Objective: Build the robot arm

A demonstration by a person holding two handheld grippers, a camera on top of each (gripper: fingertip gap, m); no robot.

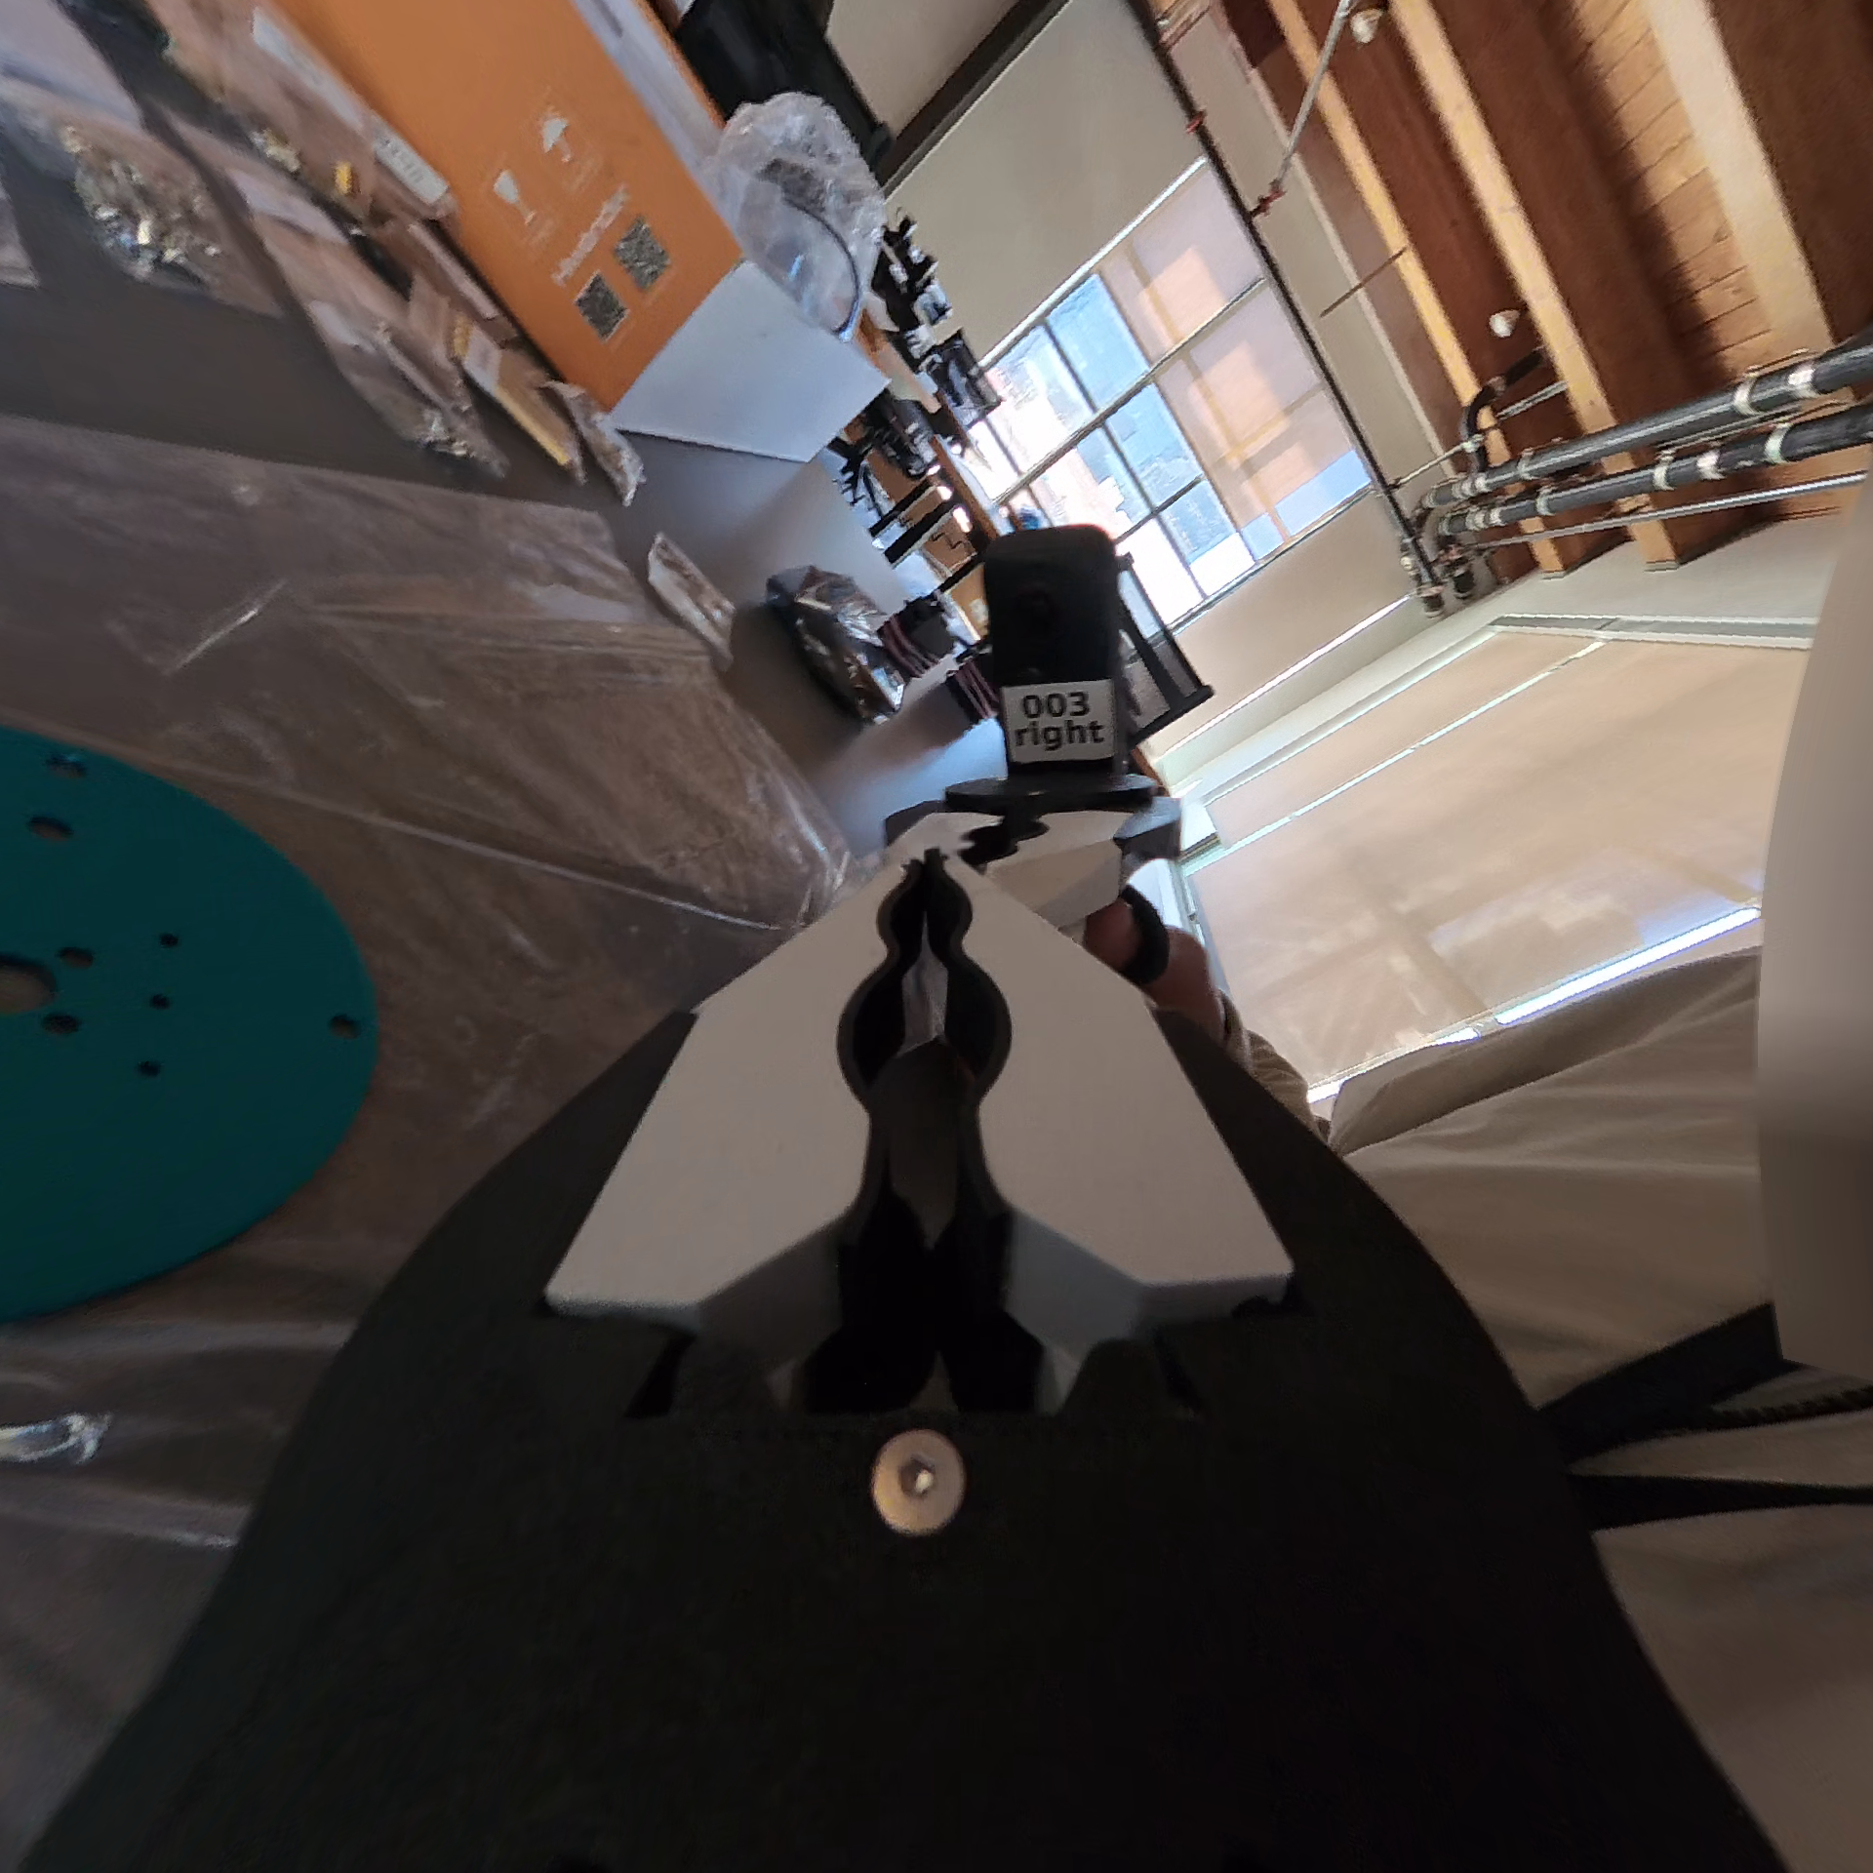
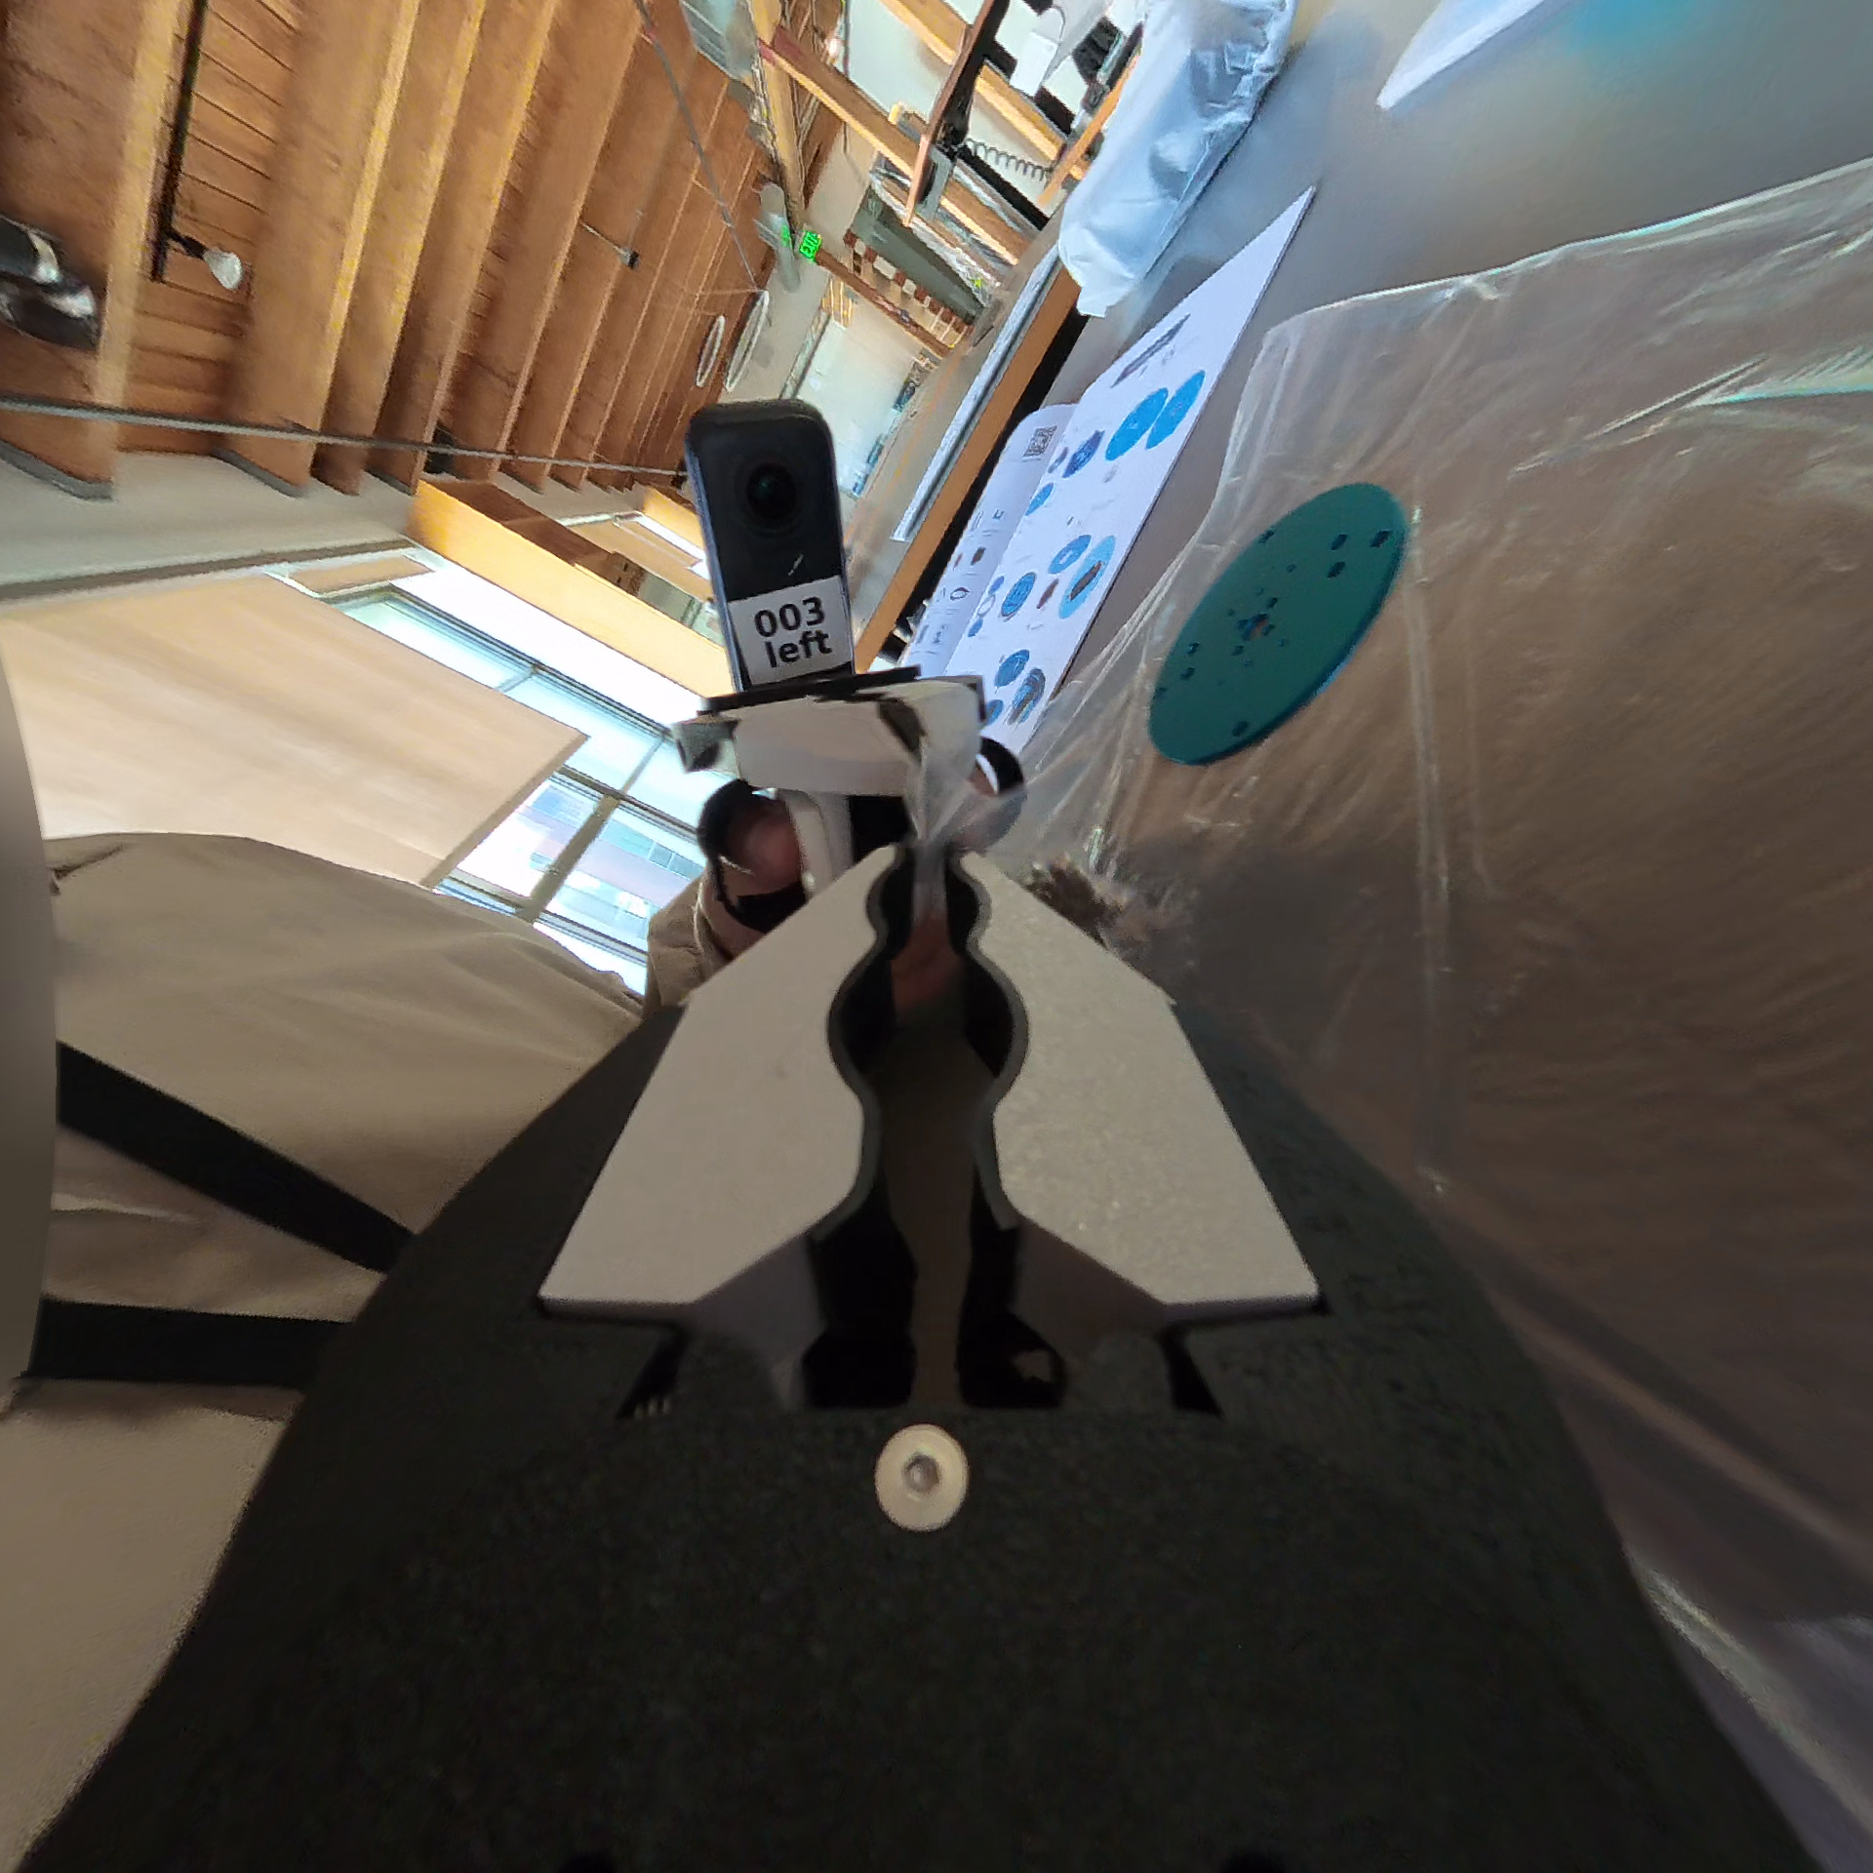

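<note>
My two grippers meet tip to tip in mid-air. My left gripper (image 1: 927,887) has its jaws closed on a thin strip of clear plastic (image 1: 924,988). My right gripper (image 2: 922,877) is closed on the same crumpled clear plastic (image 2: 948,811), which runs across to the left gripper (image 2: 831,750) facing it. The right gripper (image 1: 1014,846) also shows in the left wrist view, with its camera above it. A teal round plate with holes (image 1: 152,1014) lies on the film-covered table (image 1: 507,709), to the side of both grippers; it also shows in the right wrist view (image 2: 1277,628).
A person in beige clothing (image 1: 1520,1216) stands close behind the grippers, with a hand (image 2: 750,851) on the left gripper. An orange box (image 1: 527,152), a clear bag (image 1: 801,193) and small parts packets (image 1: 446,395) sit farther off. A printed sheet (image 2: 1074,507) lies beyond the plate. My left and right fingertips are right by each other.
</note>
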